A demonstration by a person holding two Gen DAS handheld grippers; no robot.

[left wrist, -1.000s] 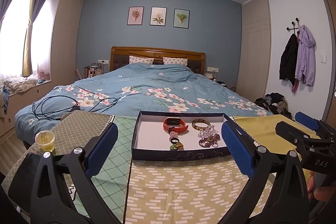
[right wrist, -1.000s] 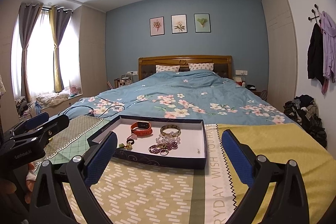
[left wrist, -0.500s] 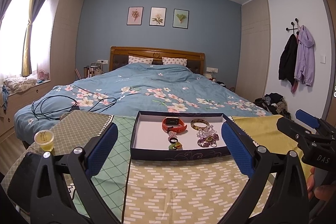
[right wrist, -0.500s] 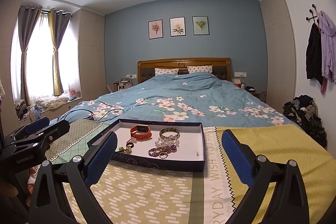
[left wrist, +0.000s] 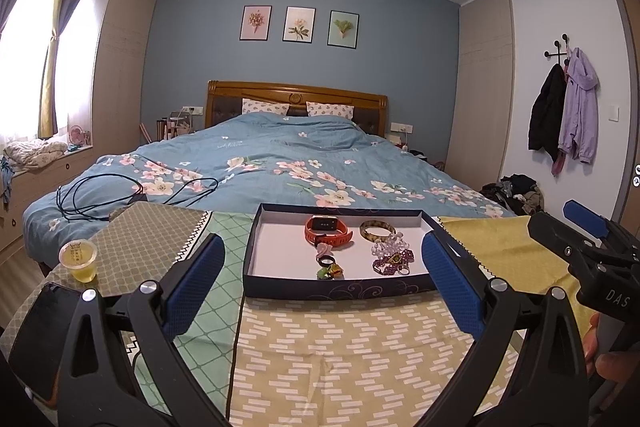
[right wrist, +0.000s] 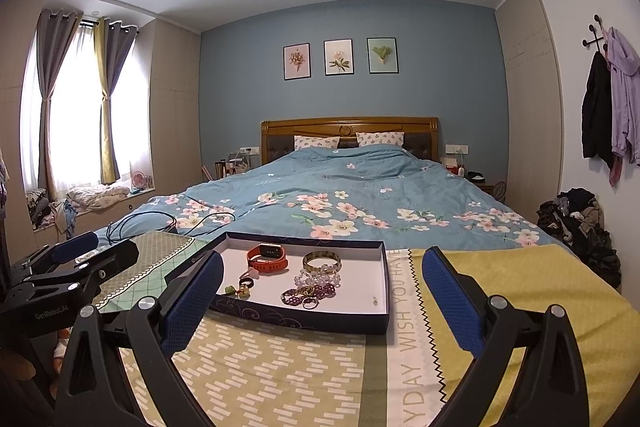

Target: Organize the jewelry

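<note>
Both grippers hover level above the patterned cloth at the foot of the bed, pointed toward the headboard. The left gripper has its blue-padded fingers spread wide with nothing between them; the right gripper is likewise released and empty, its fingers wide apart. In the left view the right gripper's black frame shows at the far right, with a hand beneath it.

The task's things lie in a shallow dark-blue tray with a white floor, resting on the cloth straight ahead of both grippers and apart from them. Inside it are an orange smartwatch, a mottled bangle just right of the watch, a clear bead bracelet and a purple bead bracelet nearer the front, and small rings and charms near the front middle. A tiny item sits alone toward the tray's right front corner.

Left of the tray stand a small cup of yellow liquid and a dark phone. A black cable is looped on the floral duvet beyond. Nothing lies between the grippers and the tray.

Compared with a second ago, both views sit slightly lower and the tray's contents are unchanged.
</note>
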